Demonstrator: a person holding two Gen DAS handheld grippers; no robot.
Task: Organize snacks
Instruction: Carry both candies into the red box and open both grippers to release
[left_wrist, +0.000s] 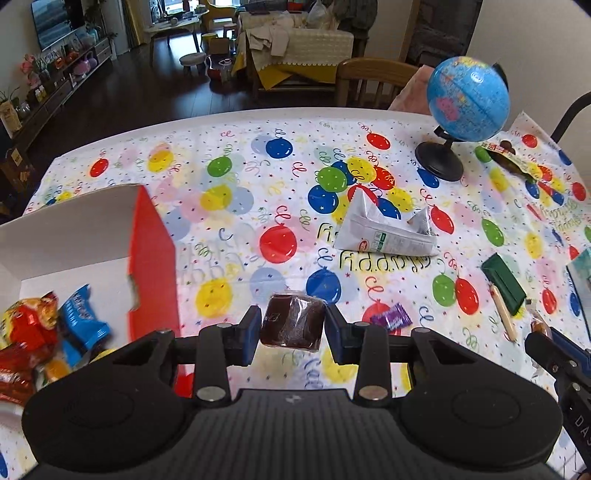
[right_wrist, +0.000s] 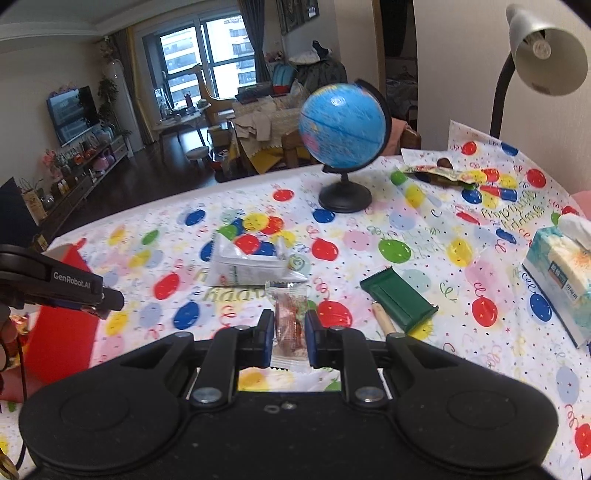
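our left gripper (left_wrist: 291, 326) clamped on a brown wrapped snack (left_wrist: 291, 321) | our right gripper (right_wrist: 290, 338) pinching a clear-wrapped snack (right_wrist: 290, 317)

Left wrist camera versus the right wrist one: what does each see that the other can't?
Only the left wrist view looks into the red box, with snacks already inside, and shows the purple candy and the brown cake in the left gripper. Only the right wrist view shows the tissue box, the lamp and the red snack in the right gripper. Both show the globe, white packet and green bar.
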